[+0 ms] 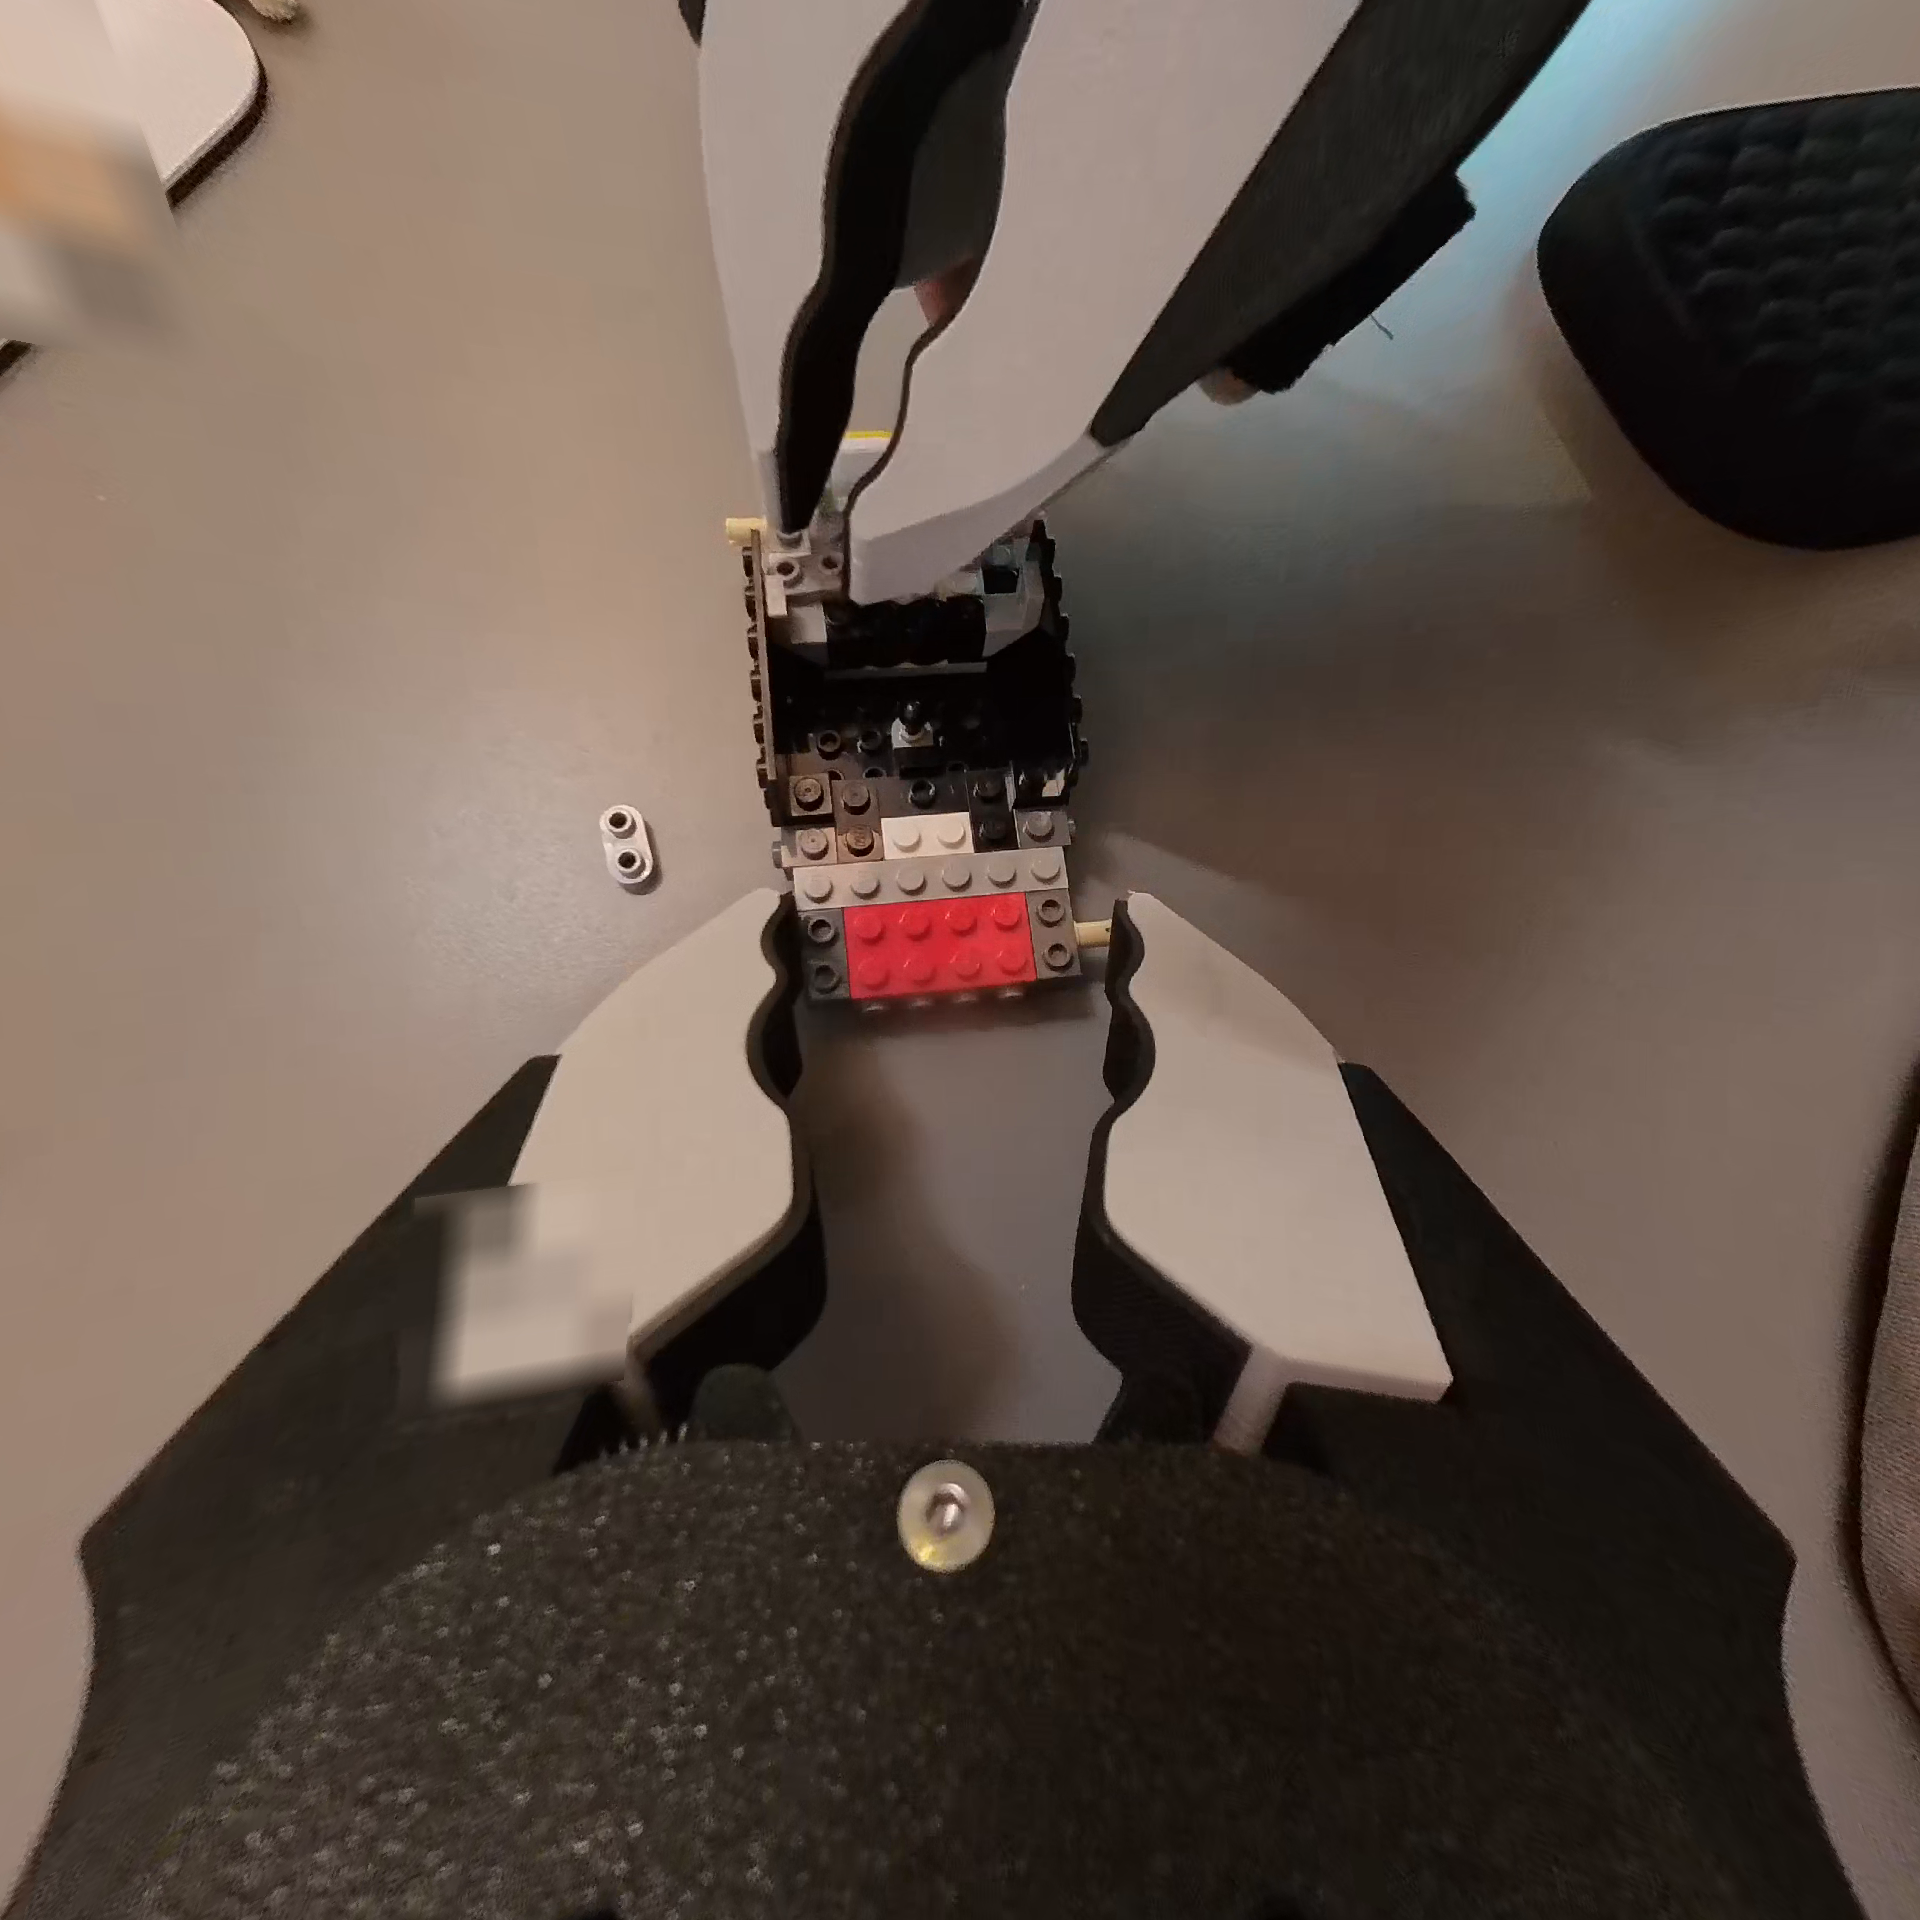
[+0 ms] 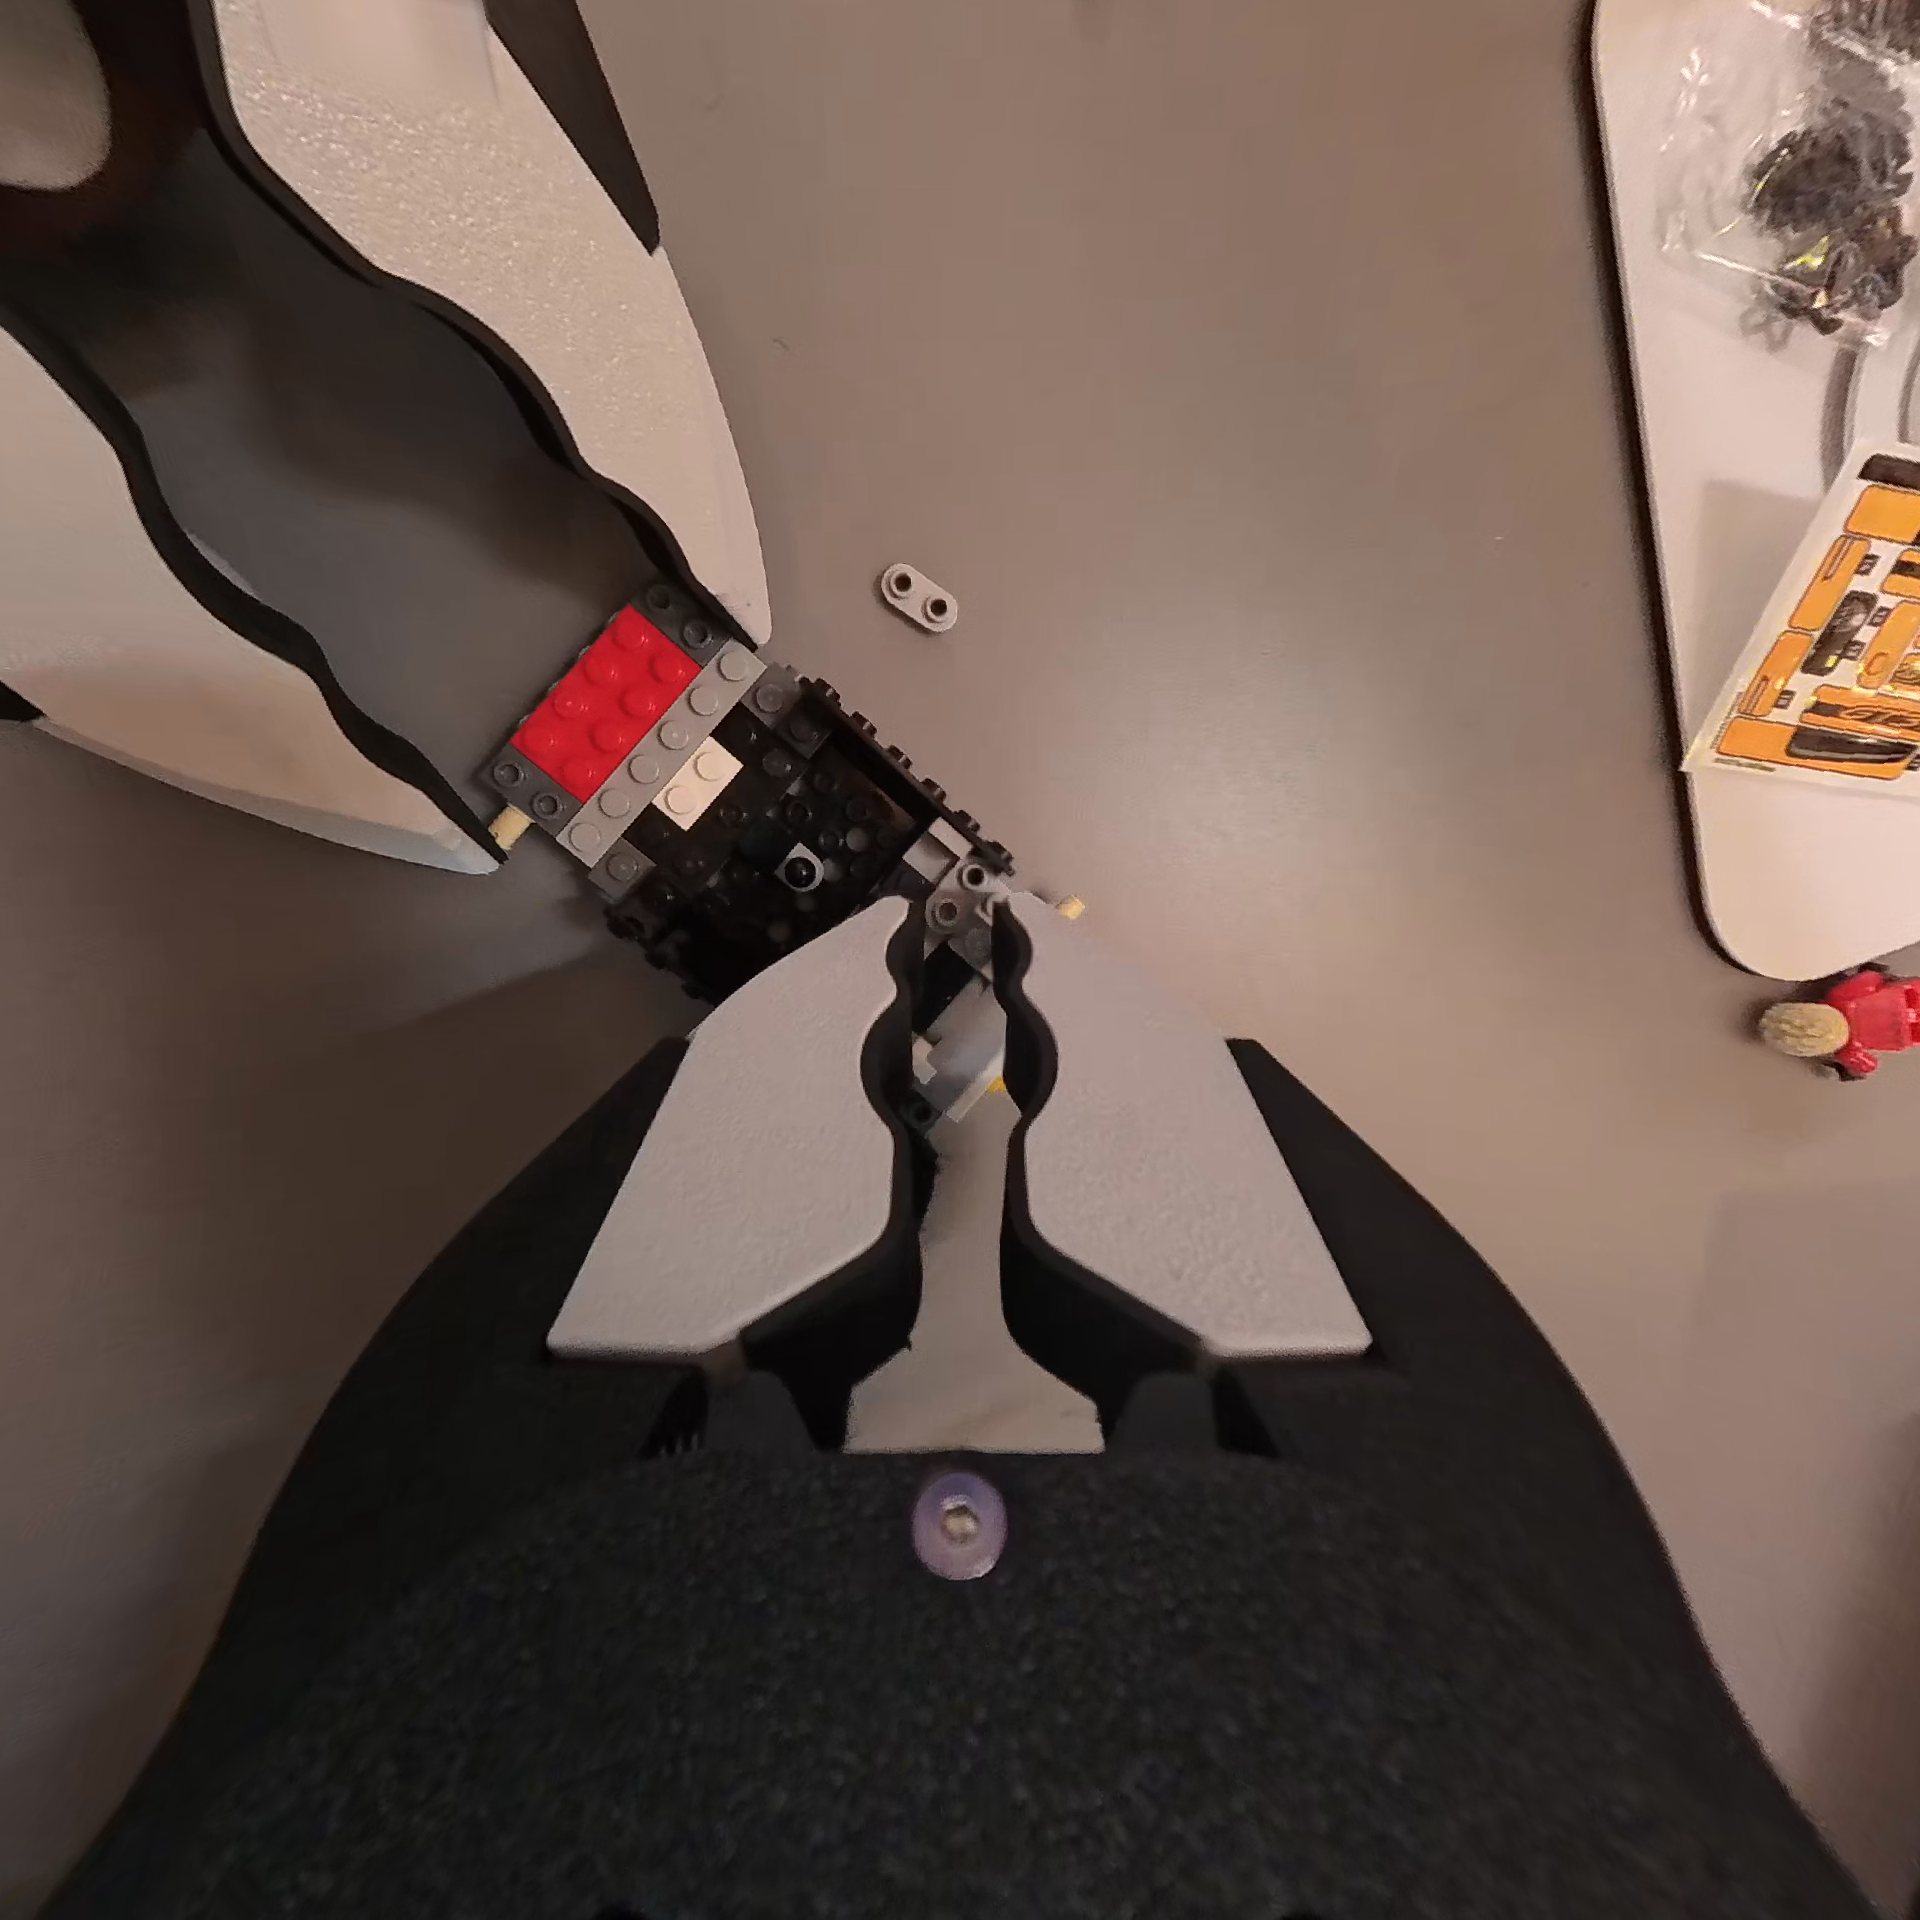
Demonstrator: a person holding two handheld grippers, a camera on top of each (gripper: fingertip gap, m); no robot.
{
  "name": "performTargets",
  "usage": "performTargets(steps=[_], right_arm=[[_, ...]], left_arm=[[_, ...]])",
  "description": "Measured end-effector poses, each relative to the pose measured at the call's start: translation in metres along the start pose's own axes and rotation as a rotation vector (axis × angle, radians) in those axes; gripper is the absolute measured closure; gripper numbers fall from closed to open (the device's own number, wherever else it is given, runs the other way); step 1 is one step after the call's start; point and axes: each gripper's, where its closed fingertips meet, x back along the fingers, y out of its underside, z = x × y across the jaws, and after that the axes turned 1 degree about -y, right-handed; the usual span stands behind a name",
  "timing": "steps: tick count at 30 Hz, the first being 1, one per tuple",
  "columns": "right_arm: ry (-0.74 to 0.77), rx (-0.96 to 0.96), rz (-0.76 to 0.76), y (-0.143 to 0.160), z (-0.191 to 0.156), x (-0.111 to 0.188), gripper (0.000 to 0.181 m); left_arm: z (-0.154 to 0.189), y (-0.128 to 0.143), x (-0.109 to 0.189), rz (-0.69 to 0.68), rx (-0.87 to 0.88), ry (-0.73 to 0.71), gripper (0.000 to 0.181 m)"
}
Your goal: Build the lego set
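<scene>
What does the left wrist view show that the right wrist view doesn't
Only the left wrist view shows the black textured pad at upper right. Only the right wrist view shows the sticker sheet, the bag of parts on the white tray and the red figure. Both show the lego model on the grey table, the loose grey plate, and the left gripper and right gripper at opposite ends of the model.

The matte grey surface (image 2: 1299, 436) carries the partly built black-and-red brick model (image 2: 727, 800), a loose two-stud grey plate (image 2: 921, 600) near it, a white tray (image 2: 1662, 520) and a small red minifigure (image 2: 1860, 1020) just beside the tray's end.
</scene>
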Motion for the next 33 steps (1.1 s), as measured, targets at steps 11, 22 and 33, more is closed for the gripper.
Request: performTargets(steps=[11, 22, 33], right_arm=[[-0.046, 0.009, 0.032, -0.001, -0.002, 0.001, 0.176], [-0.244, 0.009, -0.04, -0.001, -0.004, -0.002, 0.174], [-0.304, -0.026, -0.01, -0.002, -0.001, 0.006, 0.174]], left_arm=[[0.0, 0.0, 0.0, -0.001, -0.002, 0.001, 0.125], [0.0, 0.0, 0.0, 0.0, -0.016, 0.011, 0.125], [0.0, 0.0, 0.0, 0.008, -0.002, 0.023, 0.125]])
